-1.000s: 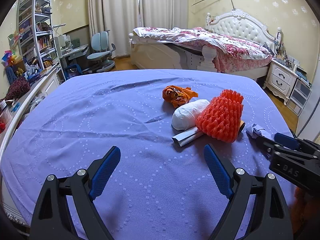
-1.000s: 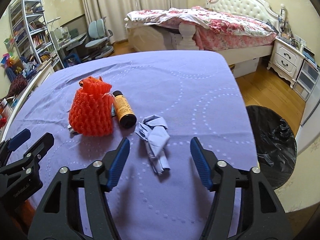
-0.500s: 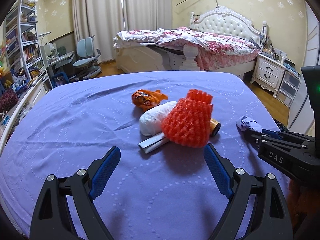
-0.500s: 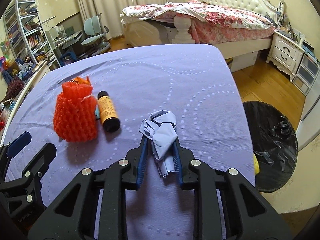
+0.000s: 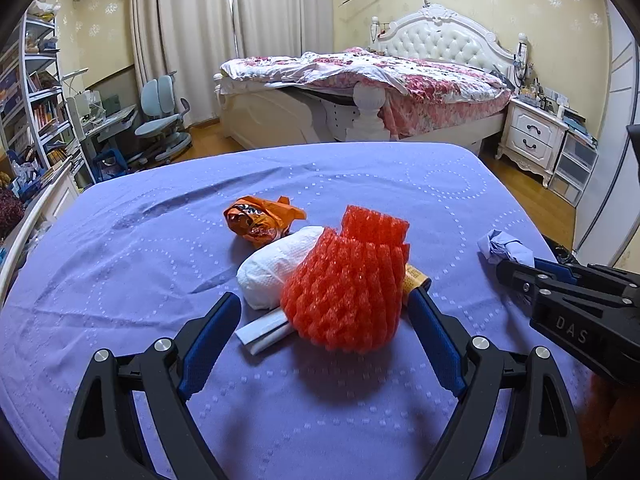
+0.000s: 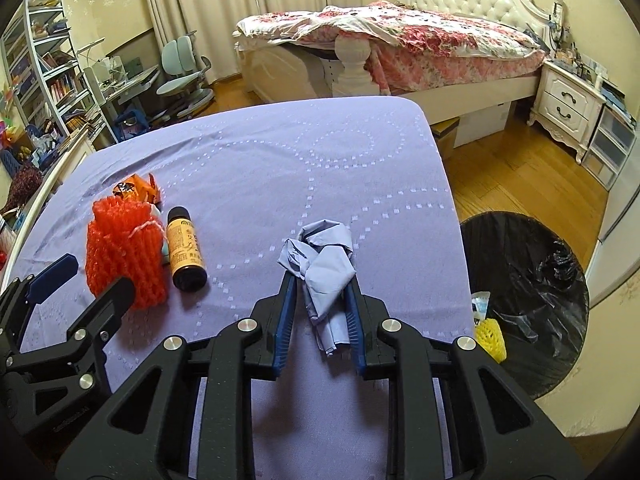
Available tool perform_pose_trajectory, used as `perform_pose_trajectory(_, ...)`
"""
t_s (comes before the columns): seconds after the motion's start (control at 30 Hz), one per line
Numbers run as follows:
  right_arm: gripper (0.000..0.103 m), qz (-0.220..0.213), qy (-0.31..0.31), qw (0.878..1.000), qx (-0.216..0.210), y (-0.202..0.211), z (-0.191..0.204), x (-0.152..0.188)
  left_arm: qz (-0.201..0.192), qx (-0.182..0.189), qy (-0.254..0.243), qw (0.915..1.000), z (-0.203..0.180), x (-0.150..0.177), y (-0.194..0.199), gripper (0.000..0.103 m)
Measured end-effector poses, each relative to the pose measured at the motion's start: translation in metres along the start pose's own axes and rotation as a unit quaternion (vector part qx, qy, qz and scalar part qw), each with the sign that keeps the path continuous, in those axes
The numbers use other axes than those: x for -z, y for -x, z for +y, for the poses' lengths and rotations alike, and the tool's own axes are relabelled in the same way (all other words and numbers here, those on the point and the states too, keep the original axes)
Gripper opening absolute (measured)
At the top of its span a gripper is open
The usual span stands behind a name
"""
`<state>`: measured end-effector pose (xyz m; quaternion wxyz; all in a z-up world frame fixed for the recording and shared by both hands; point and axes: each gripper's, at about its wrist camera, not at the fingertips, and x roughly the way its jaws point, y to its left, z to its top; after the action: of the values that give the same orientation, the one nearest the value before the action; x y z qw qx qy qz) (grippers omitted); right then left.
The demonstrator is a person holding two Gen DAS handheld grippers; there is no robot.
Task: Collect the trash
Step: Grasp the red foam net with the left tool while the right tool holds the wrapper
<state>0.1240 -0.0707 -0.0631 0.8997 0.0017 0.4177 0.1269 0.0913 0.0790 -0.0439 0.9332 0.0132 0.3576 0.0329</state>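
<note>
My right gripper [image 6: 320,280] is shut on a crumpled pale blue cloth [image 6: 326,264], held just above the purple table [image 6: 280,160]; the cloth also shows in the left wrist view [image 5: 506,248]. My left gripper [image 5: 326,304] is open with its jaws on either side of a red foam net [image 5: 346,294]. Beside the net lie a white paper wad [image 5: 276,268], an orange wrapper [image 5: 258,220], a grey-white flat stick [image 5: 262,332] and a small orange bottle [image 6: 185,252]. A black-lined trash bin [image 6: 532,304] stands on the floor right of the table.
A yellow foam net [image 6: 490,338] and a small packet lie in the bin at its left edge. A bed [image 5: 360,92], a nightstand [image 5: 534,140], a desk chair [image 5: 162,128] and bookshelves [image 5: 36,96] stand beyond the table.
My right gripper closed on the blue cloth and raised it slightly. My left gripper moved forward and right until its open jaws flank the red foam net.
</note>
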Motion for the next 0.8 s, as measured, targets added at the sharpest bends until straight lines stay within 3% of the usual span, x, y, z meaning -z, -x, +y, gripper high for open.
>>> perform_pose_trajectory(0.13, 0.024, 0.002, 0.000, 1.000, -0.003, -0.002, -0.002, -0.003, 0.001, 0.009, 0.003, 1.0000, -0.001, -0.004, -0.005, 0.085)
perform_pose_trajectory(0.2, 0.024, 0.001, 0.000, 1.000, -0.004, -0.002, -0.002, -0.003, -0.003, 0.017, 0.002, 0.9998, -0.001, -0.003, -0.003, 0.076)
perform_pose_trajectory(0.23, 0.024, 0.001, 0.000, 1.000, -0.005, -0.001, -0.001, -0.003, -0.001, 0.023, -0.001, 0.9997, -0.003, -0.004, -0.004, 0.064)
perform_pose_trajectory(0.43, 0.024, 0.001, 0.001, 1.000, -0.008, -0.001, 0.001, 0.001, -0.005, 0.041, -0.011, 0.9991, -0.006, -0.002, 0.001, 0.045)
perform_pose_trajectory(0.8, 0.023, -0.012, 0.001, 1.000, -0.017, 0.014, 0.004, 0.014, -0.021, 0.044, -0.006, 0.9988, -0.004, 0.009, 0.026, 0.042)
